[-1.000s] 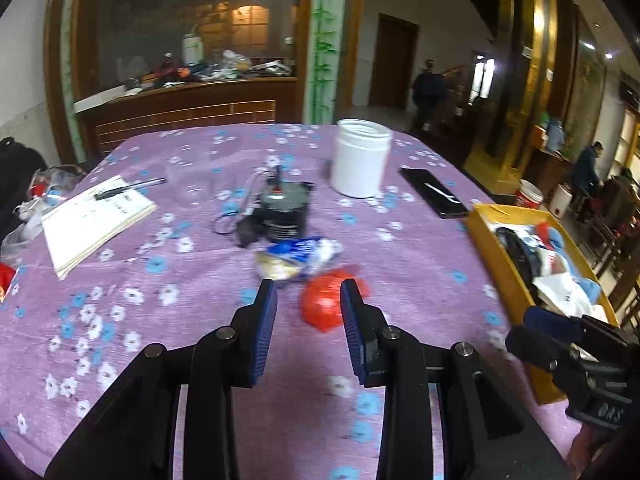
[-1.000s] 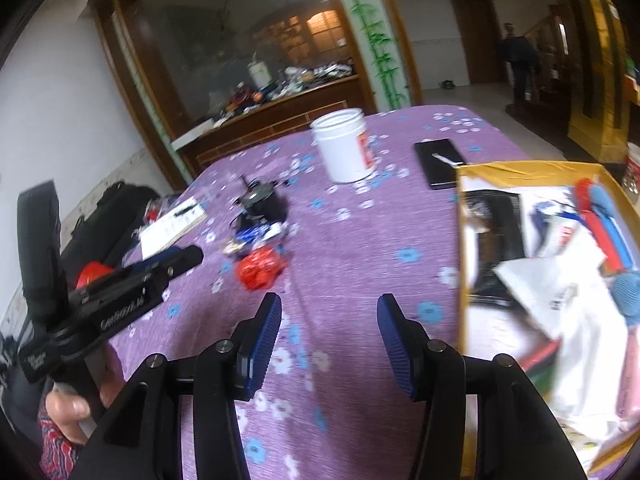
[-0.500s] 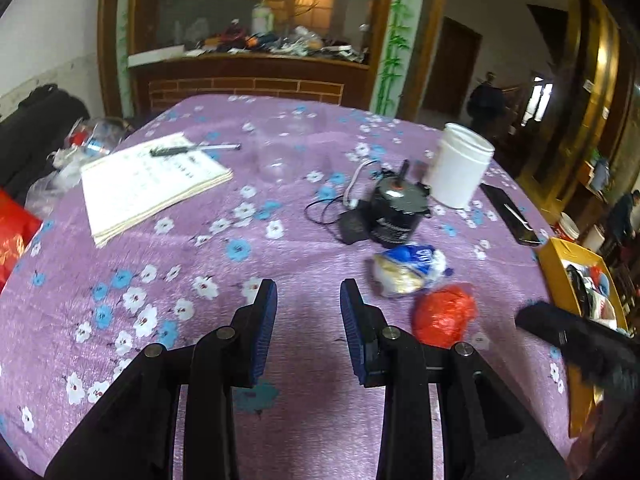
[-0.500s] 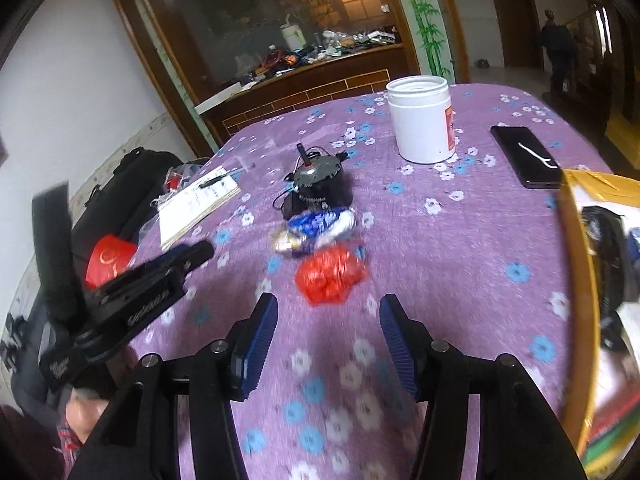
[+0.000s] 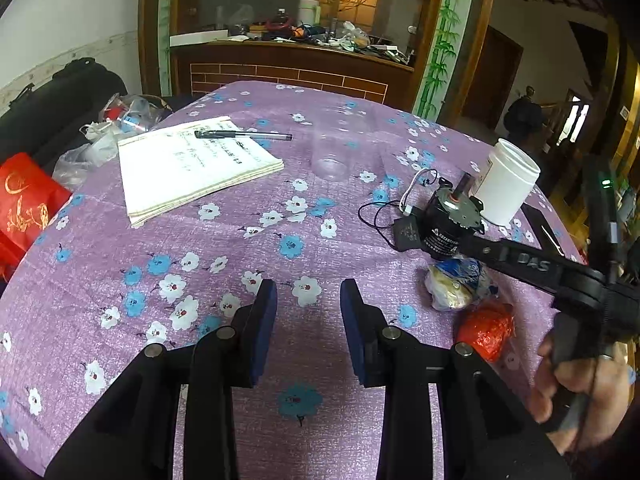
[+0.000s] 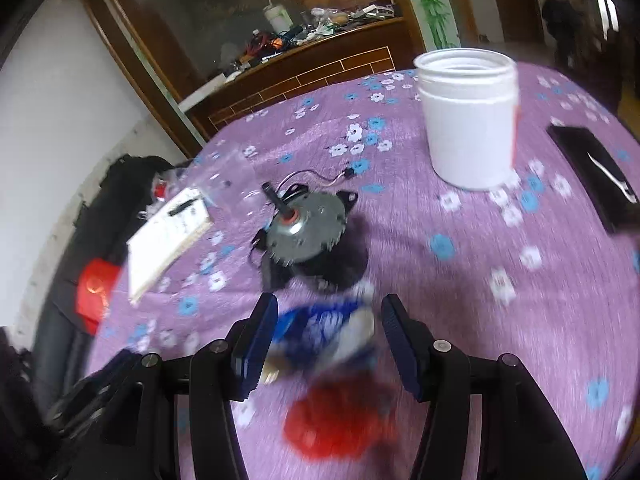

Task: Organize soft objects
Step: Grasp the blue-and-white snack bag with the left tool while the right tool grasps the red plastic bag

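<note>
- On the table (image 5: 224, 240), under its purple flowered cloth, the two soft things I am after lie side by side: a blue-and-white packet (image 6: 324, 332) and, touching it on the near side, a crumpled red bag (image 6: 340, 424).
- My right claw (image 6: 328, 340) points down at them with its jaws apart; the packet sits between the blue pads, which do not press on it as far as I can see, though that view is blurred.
- From the left wrist view the packet (image 5: 456, 284) and red bag (image 5: 486, 330) lie off to the right, near the table edge, with the right claw's black body (image 5: 528, 268) reaching over them and a hand (image 5: 580, 392) wrapped around its grip.
- My left claw (image 5: 308, 320) hangs over bare cloth, well apart from both soft things. Its jaws stand a little apart with nothing between them.
- Just behind the packet is a small electric motor (image 6: 304, 228), shaft tilted up, with thin wires trailing from it.
- Behind the motor stands a white plastic jar (image 6: 468, 120), upright and open at the top.
- A black phone (image 6: 596, 176) lies flat to the right of the jar.
- At the far left I see an open notebook (image 5: 192, 168) with a pen (image 5: 244, 135) across its top edge, and a clear plastic cup (image 5: 340, 148) beside it.
- Past the table's left edge there is a red bag with gold print (image 5: 24, 204) and some clear plastic bags (image 5: 116, 120).
</note>
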Demonstrator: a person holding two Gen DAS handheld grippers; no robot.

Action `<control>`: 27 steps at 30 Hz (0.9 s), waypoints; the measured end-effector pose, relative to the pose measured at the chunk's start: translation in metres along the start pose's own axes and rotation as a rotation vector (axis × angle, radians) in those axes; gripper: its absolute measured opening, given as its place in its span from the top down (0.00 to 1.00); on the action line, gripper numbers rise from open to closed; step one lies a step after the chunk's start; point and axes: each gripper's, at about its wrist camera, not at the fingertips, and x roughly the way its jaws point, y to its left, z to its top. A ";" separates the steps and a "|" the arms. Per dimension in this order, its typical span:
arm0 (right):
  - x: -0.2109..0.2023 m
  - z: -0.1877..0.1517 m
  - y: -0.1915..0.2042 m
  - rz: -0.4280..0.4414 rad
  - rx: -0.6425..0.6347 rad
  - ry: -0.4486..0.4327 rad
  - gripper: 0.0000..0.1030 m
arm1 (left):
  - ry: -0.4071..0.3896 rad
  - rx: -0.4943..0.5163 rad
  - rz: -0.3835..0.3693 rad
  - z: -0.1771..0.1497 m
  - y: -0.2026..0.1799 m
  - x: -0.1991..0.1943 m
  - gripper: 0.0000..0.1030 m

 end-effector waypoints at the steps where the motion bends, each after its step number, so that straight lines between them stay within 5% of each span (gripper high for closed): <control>1: 0.006 0.002 0.000 -0.012 -0.002 0.010 0.46 | -0.001 -0.004 0.005 0.000 0.001 0.000 0.71; 6: 0.024 0.002 0.009 -0.007 -0.044 0.053 0.46 | -0.024 -0.020 0.032 0.003 0.007 -0.006 0.71; 10: 0.016 -0.019 0.033 0.022 -0.132 0.068 0.34 | -0.039 -0.061 0.032 0.005 0.019 -0.010 0.71; 15: -0.019 -0.040 0.040 0.174 -0.181 0.085 0.35 | -0.033 -0.092 0.037 0.006 0.027 -0.008 0.71; 20: -0.038 -0.059 0.061 0.481 -0.276 0.227 0.39 | -0.008 -0.091 0.017 0.006 0.026 -0.004 0.71; 24: -0.053 -0.043 0.030 0.241 -0.144 0.049 0.35 | 0.009 -0.073 -0.018 0.005 0.021 -0.002 0.71; 27: -0.062 -0.046 0.004 0.083 -0.048 -0.007 0.35 | 0.029 -0.064 -0.032 0.004 0.018 0.001 0.71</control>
